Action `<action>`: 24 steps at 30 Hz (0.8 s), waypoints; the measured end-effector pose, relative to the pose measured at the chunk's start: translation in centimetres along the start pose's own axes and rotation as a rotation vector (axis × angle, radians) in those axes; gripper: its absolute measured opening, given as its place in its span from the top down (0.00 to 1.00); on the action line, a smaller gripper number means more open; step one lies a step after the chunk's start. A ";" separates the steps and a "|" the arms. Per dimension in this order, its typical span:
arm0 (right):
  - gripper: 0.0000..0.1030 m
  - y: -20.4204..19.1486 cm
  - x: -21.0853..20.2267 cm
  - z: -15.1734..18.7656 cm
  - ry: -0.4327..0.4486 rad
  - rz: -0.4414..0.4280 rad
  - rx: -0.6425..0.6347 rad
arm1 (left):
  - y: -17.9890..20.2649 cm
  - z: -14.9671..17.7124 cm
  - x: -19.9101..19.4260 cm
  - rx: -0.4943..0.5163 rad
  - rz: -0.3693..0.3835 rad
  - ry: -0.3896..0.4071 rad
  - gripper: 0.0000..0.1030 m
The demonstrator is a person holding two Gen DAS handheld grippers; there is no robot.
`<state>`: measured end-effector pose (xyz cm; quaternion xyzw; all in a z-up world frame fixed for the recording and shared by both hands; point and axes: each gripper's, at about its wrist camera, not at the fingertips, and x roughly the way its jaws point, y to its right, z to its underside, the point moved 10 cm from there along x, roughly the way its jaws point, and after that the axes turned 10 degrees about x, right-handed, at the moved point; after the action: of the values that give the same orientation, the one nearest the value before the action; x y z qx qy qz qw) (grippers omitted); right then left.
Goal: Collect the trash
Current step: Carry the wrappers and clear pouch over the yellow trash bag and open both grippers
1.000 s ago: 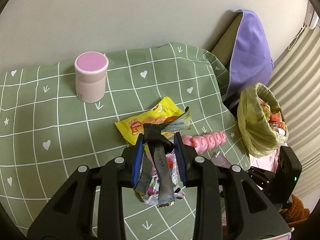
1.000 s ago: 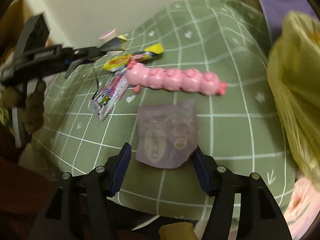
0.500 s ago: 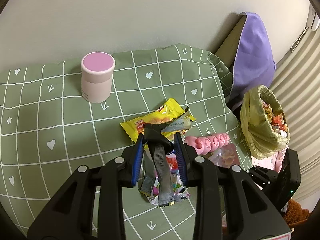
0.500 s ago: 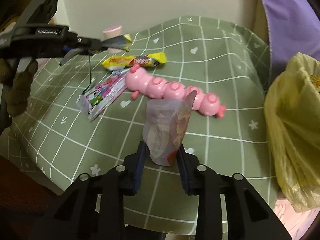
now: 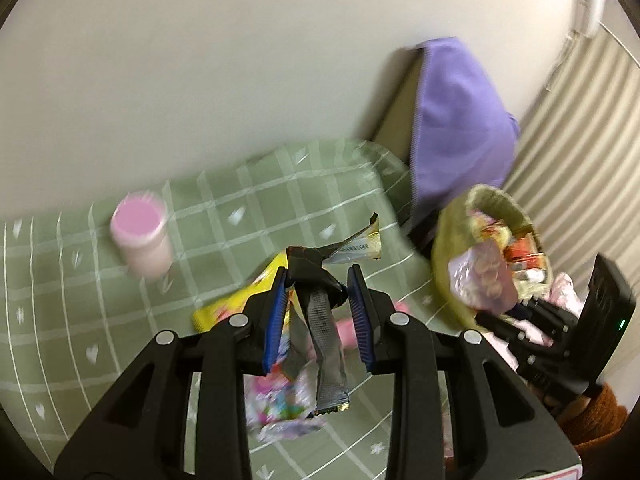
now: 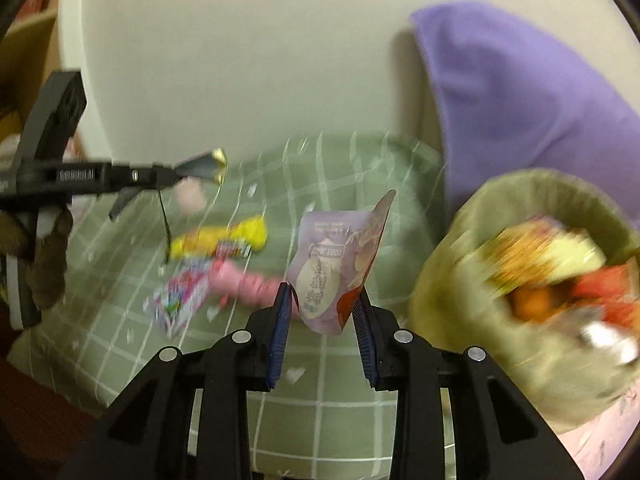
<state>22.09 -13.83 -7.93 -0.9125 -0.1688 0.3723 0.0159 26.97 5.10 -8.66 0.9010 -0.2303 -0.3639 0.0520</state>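
green cloth with a white grid and small hearts (image 5: 224, 216) covers the low surface in the left wrist view, blurred by motion, with a plain cream wall (image 5: 200, 60) rising behind it. the left gripper (image 5: 318, 288) is clenched on a crumpled dark grey foil wrapper (image 5: 320, 304), whose strips hang down between the blue pads (image 5: 276, 320) and whose silver end sticks up to the right. a pale pink lidded cylinder jar (image 5: 140, 236) stands upright on the cloth, well apart to the left. a yellow snack packet (image 5: 236, 304) lies flat just beyond the fingers, and a multicoloured printed sachet (image 5: 280, 408) lies below them. a purple fabric cushion (image 5: 456, 120) leans at the cloth's far right corner, beside ribbed beige blinds (image 5: 568, 128). an olive-yellow plastic trash bag (image 5: 448, 264), open and filled with wrappers, sits at the right edge; the right gripper (image 5: 496, 312) holds a lilac pouch over it.

right wrist view: the right gripper (image 6: 322, 312) is clamped on the lilac printed snack pouch (image 6: 332, 272), held upright above the cloth (image 6: 320, 360), just left of the trash bag (image 6: 460, 292). a pink segmented caterpillar toy (image 6: 248, 284) lies on the cloth behind the pouch, touching the sachet (image 6: 180, 296), with the yellow packet (image 6: 224, 240) beyond. the left gripper (image 6: 172, 176) reaches in from the left, raised, pinching the foil wrapper (image 6: 204, 164). the purple cushion (image 6: 520, 100) fills the upper right against the wall (image 6: 240, 40).
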 end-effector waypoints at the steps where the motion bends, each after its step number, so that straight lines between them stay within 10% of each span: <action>1: 0.71 0.5 -1.1 -1.2 0.034 0.013 0.007 | 0.7 -0.9 -0.2 0.023 0.009 0.012 0.73; 15: 0.71 10.8 -12.6 -7.3 0.226 0.261 0.122 | 15.9 -10.3 1.3 0.331 0.258 0.115 0.73; 24: 0.71 17.5 -14.0 -5.4 0.158 0.342 0.199 | 24.0 -9.7 9.8 0.372 0.434 -0.065 0.72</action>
<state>21.67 -34.29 2.75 -0.9481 0.0279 0.3119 0.0557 30.69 -21.36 -1.52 0.8127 -0.4820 -0.3245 -0.0450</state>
